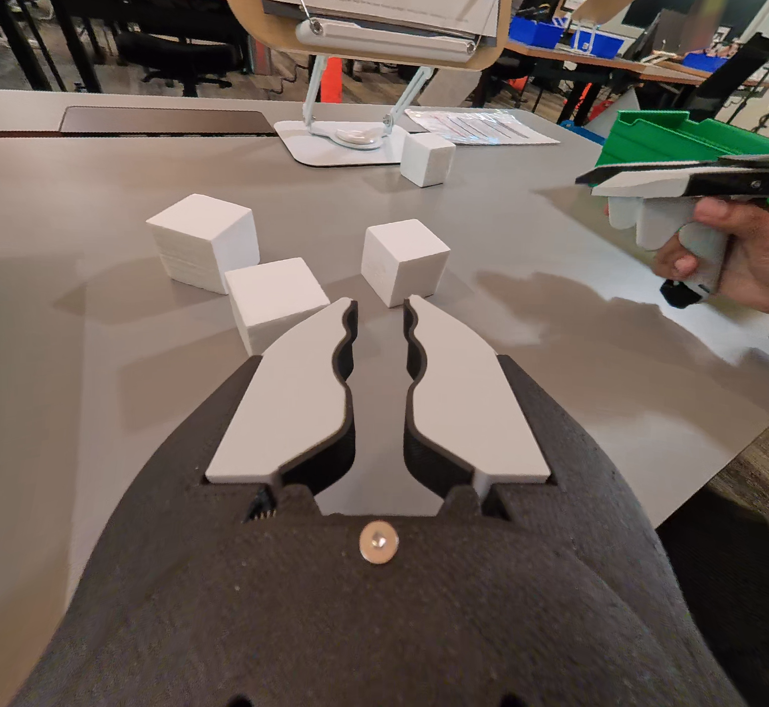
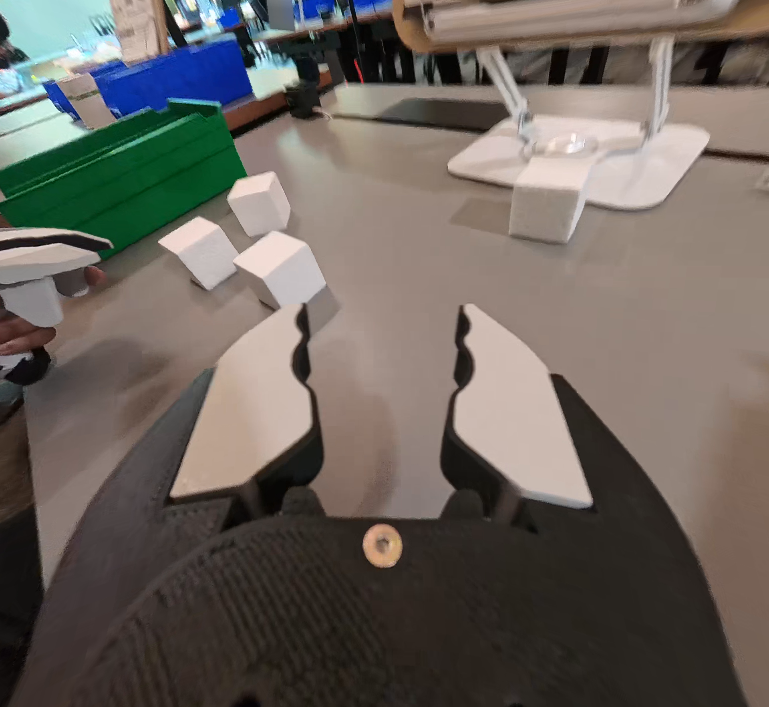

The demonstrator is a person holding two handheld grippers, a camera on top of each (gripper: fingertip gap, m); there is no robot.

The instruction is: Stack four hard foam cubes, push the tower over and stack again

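Note:
Several white cubes lie on the grey table. In the left wrist view my left gripper is open with a narrow gap and holds nothing. It hovers just short of a small cube on its left and another cube ahead on its right; a bigger cube sits behind, and a fourth cube lies farther back. My right gripper is open wider and empty, with the nearest cube just past its left fingertip. Two more cubes lie beyond it, and one by the stand.
A white document stand holding a printed sheet stands at the back of the table. A green bin sits at the table's right side and also shows in the right wrist view. A clear sleeve of papers lies behind. Each view shows the other hand-held gripper. Measured from the fingertips, the small cube is 6 centimetres or so from the left gripper and 25 centimetres from the right. Look for it in the right wrist view too.

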